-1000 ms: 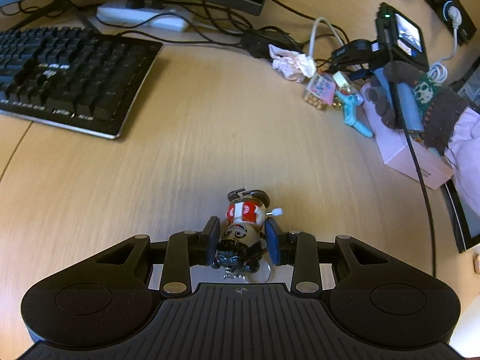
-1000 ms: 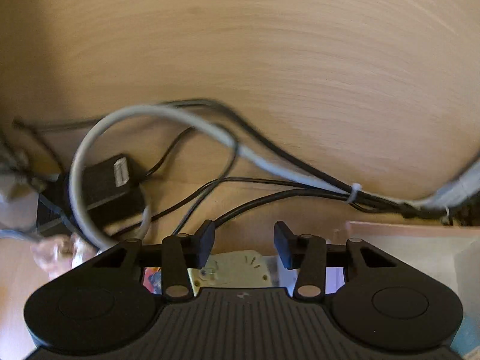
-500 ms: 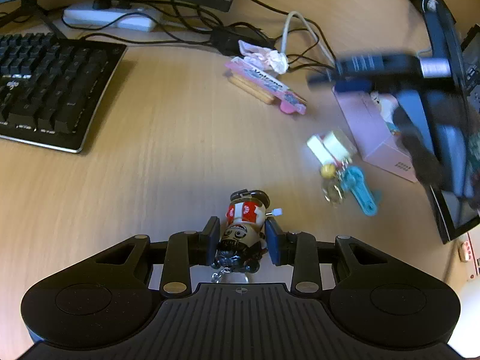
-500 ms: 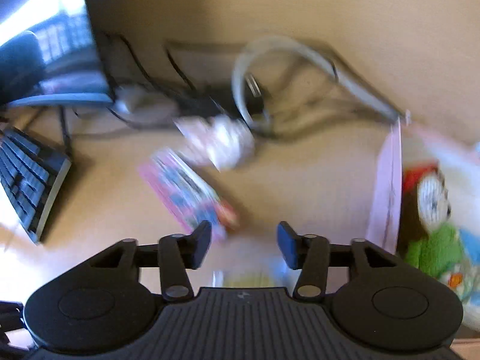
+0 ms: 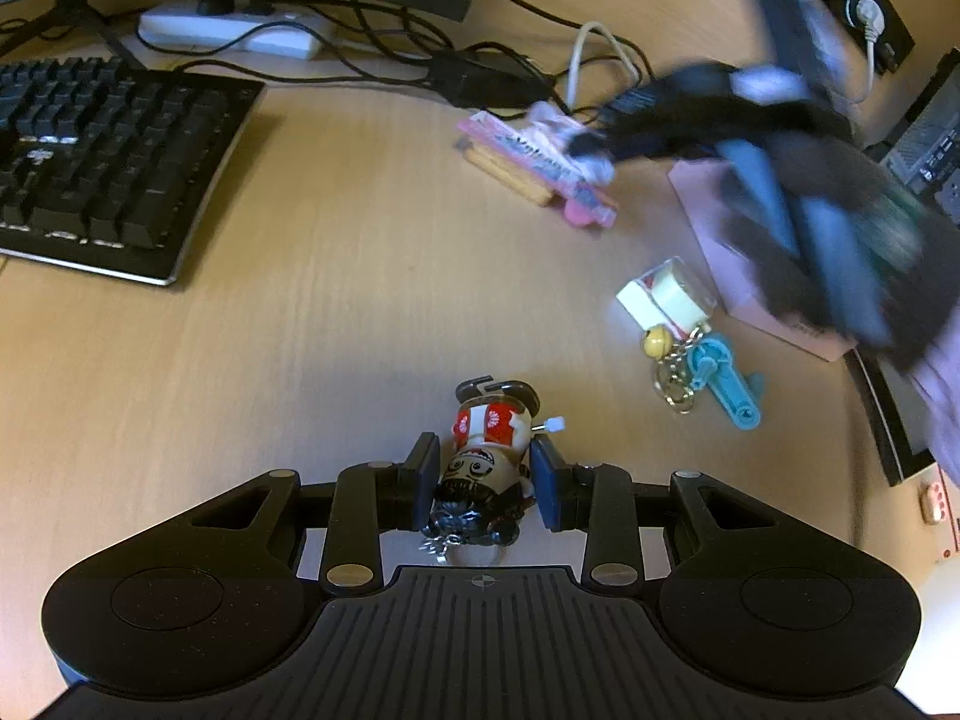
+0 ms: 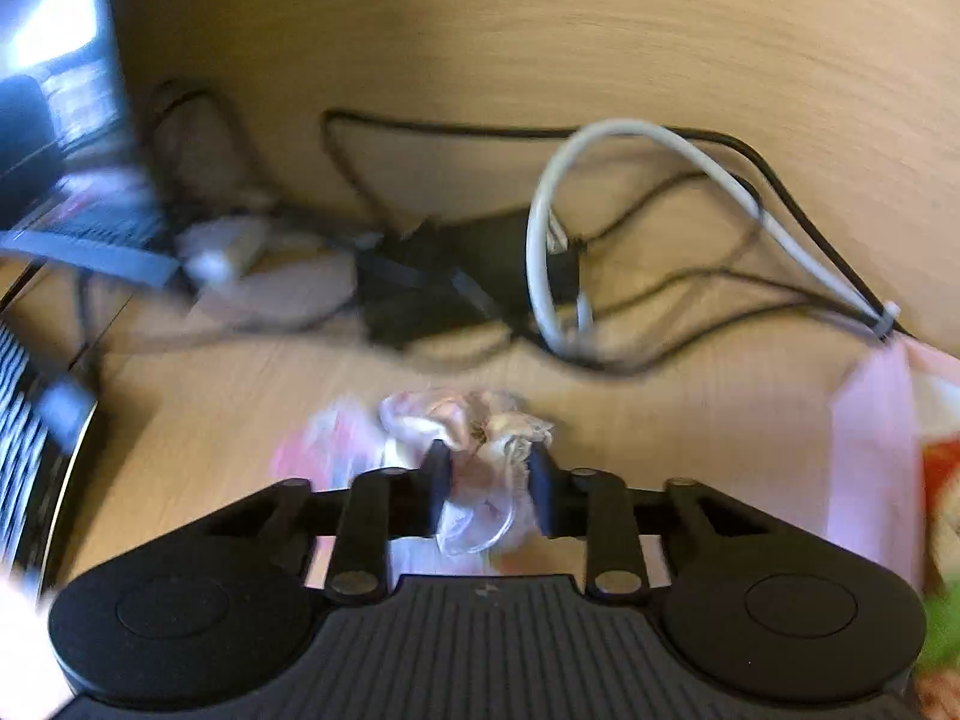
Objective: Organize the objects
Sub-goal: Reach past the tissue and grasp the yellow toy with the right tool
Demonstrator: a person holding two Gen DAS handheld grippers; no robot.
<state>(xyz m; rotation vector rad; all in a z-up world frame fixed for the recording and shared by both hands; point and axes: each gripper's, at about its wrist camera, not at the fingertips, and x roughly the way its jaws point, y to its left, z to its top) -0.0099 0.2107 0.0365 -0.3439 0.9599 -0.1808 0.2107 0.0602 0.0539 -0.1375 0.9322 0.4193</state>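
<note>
Two grippers: both loaded, I judge for sorting.
Left gripper (image 5: 485,480): pinching the toy figure (image 5: 487,456), lower centre, low over the bench (image 5: 300,330).
Right gripper (image 6: 489,483): closing around the crumpled wrapper (image 6: 474,420), centre frame; blurred.

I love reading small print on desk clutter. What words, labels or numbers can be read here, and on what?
"Val...": partial dark lettering on the flat pink snack packet; the rest is blurred.
Black keyboard: key legends too small to read.
Pink cardboard box: dark print near its lower edge, too blurred.
Wind-up toy figure in red-and-white dress, held in the left gripper: flower marks only, no words.
</note>
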